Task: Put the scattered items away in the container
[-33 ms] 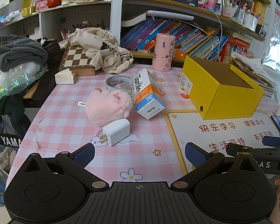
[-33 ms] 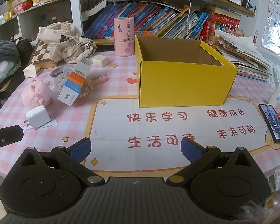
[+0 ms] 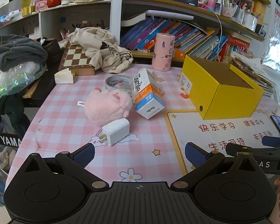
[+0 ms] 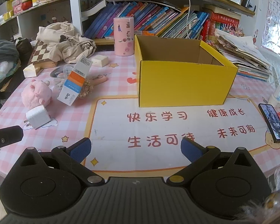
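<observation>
**Nothing moved yet: both tools spread, box empty**

Set against the matching earlier views, nothing on the tabletop [image 3: 65,112] has shifted. The left hand-held gripper [image 3: 139,154] hangs with its jaws spread wide and empty, just short of the white charger [image 3: 116,131]. The right hand-held gripper [image 4: 135,149] is equally spread, holding nothing, over the printed mat [image 4: 177,123] facing the yellow box [image 4: 184,83], whose visible interior looks bare. The pink plush [image 3: 107,108], the tilted carton [image 3: 148,100] and the tape roll [image 3: 117,82] lie scattered left of the box. Judged from this, the tidying has not begun; the charger seems the likeliest first pick
</observation>
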{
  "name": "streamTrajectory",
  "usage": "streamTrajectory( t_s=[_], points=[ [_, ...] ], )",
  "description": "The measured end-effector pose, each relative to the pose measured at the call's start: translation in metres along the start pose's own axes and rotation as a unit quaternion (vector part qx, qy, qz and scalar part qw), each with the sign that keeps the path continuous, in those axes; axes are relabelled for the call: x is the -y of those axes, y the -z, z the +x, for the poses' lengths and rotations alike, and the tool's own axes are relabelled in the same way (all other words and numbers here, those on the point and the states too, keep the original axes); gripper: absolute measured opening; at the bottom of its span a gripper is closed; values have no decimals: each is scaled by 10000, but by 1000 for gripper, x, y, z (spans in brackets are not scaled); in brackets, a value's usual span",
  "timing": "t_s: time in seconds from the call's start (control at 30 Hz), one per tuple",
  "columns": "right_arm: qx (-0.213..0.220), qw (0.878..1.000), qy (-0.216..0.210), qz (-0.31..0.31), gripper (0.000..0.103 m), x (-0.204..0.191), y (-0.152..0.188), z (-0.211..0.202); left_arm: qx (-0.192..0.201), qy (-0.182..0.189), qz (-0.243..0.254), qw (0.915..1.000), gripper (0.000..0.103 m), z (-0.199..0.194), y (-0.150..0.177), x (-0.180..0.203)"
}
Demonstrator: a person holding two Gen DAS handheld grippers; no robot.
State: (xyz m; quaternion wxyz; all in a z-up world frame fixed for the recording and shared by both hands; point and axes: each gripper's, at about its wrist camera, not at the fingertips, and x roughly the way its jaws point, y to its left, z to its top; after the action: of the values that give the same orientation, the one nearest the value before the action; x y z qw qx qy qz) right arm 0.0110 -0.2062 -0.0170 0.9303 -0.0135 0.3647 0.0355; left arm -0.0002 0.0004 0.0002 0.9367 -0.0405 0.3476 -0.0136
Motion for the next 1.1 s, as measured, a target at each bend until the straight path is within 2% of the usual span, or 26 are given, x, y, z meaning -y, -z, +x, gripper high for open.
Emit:
streamTrajectory(
  t_s=[1.1],
  points=[
    [22,10000,-9,-6,103,-1,0,-2,-104,69,-1,9999,103,2,0,-2]
  ],
)
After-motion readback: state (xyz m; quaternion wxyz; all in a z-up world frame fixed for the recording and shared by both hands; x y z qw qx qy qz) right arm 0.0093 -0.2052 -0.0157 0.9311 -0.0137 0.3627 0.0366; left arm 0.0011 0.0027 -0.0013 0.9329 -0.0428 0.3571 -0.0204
